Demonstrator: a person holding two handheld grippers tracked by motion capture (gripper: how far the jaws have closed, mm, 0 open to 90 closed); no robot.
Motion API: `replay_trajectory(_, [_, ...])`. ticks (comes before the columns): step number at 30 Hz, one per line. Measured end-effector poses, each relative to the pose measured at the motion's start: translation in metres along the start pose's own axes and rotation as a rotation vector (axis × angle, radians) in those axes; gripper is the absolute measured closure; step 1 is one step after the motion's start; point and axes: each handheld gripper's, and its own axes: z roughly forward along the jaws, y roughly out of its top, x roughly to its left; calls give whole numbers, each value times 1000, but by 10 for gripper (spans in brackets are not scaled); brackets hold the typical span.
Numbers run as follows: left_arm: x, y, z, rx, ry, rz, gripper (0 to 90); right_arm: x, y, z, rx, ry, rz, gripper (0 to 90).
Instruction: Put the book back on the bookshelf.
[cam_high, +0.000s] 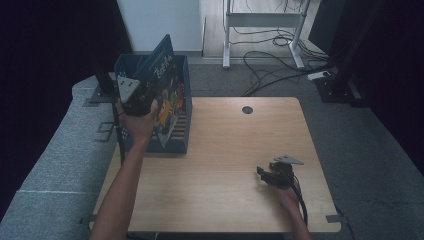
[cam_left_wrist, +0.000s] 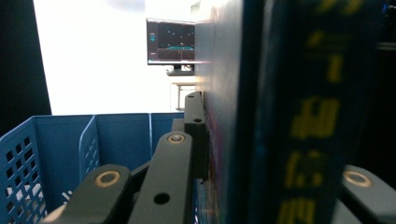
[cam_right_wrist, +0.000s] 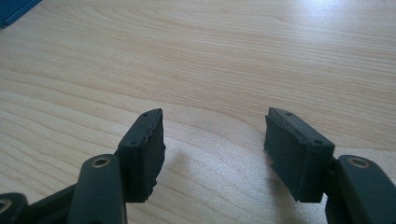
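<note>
I hold the book (cam_high: 162, 87) tight in my left gripper (cam_high: 137, 100), and its fingers (cam_left_wrist: 194, 135) press flat on the cover. The book stands up tall and leans a little, over the blue basket (cam_high: 181, 145) at the far left corner of the worktop (cam_high: 225, 150). I think I hold it upright like this so it can slide down into the basket like a book on a shelf.

The basket has a wall (cam_left_wrist: 88, 144) inside that splits it into parts. That wall could get in the way, so I must keep the book to one side of it. I cannot tell which part the book is over.

My right gripper (cam_high: 267, 172) rests low near the right front edge of the worktop. Its fingers (cam_right_wrist: 142, 154) are partly apart and hold nothing. It is well away from the basket, so it blocks nothing.
</note>
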Motion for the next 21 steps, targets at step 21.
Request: replay_trajectory(21, [-3, -19, 35, 4, 74, 22, 823, -1, 0, -1, 0, 0, 0, 370])
